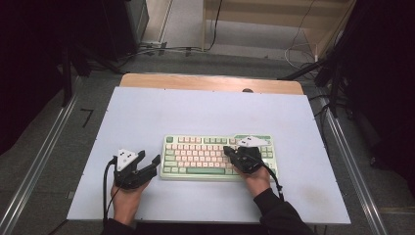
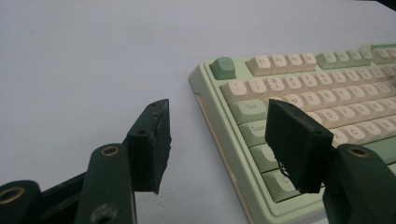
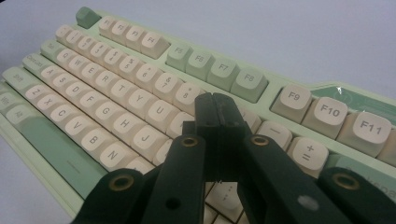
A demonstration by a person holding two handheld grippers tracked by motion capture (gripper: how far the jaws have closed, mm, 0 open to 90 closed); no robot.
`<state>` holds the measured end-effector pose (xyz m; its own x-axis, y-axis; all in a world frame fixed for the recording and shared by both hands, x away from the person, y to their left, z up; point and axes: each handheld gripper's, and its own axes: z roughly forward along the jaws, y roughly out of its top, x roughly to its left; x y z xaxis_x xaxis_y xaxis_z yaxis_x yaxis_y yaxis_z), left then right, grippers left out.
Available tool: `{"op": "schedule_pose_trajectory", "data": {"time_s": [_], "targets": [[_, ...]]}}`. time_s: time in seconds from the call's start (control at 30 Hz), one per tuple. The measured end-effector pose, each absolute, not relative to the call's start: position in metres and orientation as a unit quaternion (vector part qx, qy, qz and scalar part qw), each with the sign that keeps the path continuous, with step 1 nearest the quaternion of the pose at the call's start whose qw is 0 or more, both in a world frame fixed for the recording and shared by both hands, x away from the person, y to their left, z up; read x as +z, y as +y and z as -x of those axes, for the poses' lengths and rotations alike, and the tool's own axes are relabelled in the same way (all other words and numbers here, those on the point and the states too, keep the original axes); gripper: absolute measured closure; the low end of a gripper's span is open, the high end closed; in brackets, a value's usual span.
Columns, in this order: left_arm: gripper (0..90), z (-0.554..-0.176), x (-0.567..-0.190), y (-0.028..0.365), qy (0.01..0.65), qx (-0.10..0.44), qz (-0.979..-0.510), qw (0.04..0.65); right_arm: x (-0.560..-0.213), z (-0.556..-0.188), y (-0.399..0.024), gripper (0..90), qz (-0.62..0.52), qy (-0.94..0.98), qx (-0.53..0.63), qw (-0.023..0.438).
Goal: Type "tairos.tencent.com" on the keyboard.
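Note:
A pale green keyboard (image 1: 195, 156) with cream keys lies on the white table sheet (image 1: 195, 112), near its front middle. My left gripper (image 1: 149, 157) rests just off the keyboard's left end, jaws open and empty. In the left gripper view its jaws (image 2: 217, 121) straddle the keyboard's (image 2: 327, 84) left edge, one over the sheet and one above the Caps key row. My right gripper (image 1: 227, 150) hovers over the keyboard's right half. In the right gripper view its jaws (image 3: 215, 100) are pressed together with nothing between them, tips above the number-row keys of the keyboard (image 3: 116, 93).
The sheet covers a wooden table whose bare strip (image 1: 210, 81) shows at the far edge. Metal rails (image 1: 347, 156) run along both sides of the table. Cables (image 1: 161, 49) lie on the floor beyond. Bare sheet spreads behind and to both sides of the keyboard.

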<state>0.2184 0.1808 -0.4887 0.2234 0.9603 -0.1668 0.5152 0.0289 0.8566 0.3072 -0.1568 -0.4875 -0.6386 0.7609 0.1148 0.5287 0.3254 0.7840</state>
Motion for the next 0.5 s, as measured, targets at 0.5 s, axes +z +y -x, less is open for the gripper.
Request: {"op": "schedule_pose_trajectory", "data": {"time_s": [0.5], "targets": [[41.0,-0.2183,-0.4889,0.1805,0.569,0.254,-0.649,0.437,-0.4911,-0.3091,-0.1548,87.5,-0.403,0.806,0.411,0.135]]}}
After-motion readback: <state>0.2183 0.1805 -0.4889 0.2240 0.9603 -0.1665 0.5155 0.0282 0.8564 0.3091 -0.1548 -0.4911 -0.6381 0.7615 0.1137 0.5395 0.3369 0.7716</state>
